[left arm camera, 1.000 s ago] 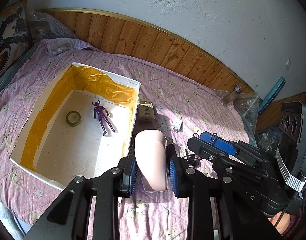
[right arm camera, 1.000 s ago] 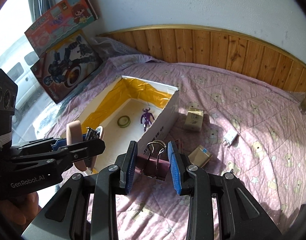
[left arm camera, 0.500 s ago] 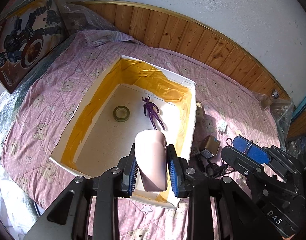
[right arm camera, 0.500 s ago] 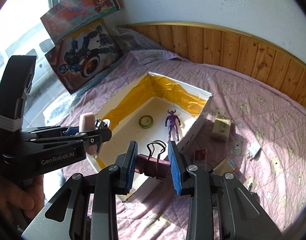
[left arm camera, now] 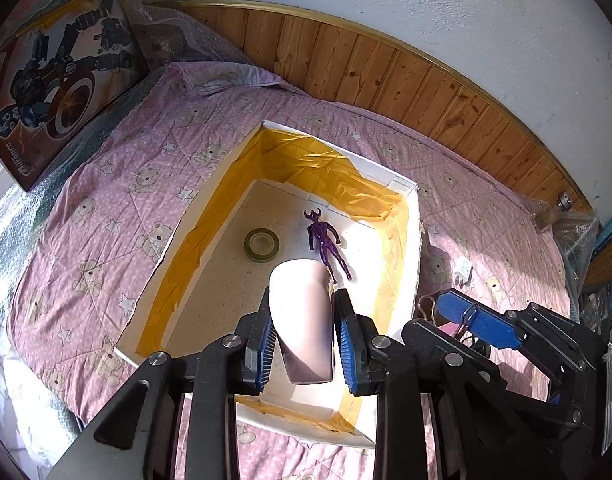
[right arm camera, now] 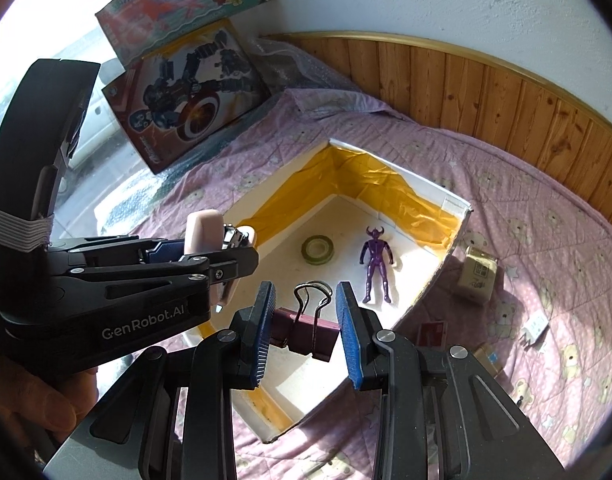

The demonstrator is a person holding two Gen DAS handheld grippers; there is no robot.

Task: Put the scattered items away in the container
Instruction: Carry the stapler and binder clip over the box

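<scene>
Surveying from largest down: a quilted pink bedspread (left arm camera: 106,208) carries the container (left arm camera: 413,248), a white open box lined with glossy yellow film. Inside lie a tape roll (left arm camera: 261,245) and a purple figure (left arm camera: 325,242), the roll at the figure's nine o'clock. Both are stowed; the job is judged partly complete. The left gripper (left arm camera: 302,344) pinches a smooth, rounded pale pink object (left arm camera: 302,320) above the box floor. The right gripper (right arm camera: 306,340) clamps a maroon binder clip (right arm camera: 307,332) with wire handles over the near rim. Outstanding at three o'clock: small cardboard boxes (right arm camera: 479,274), a red card (right arm camera: 433,334) and a white plug (right arm camera: 535,326).
</scene>
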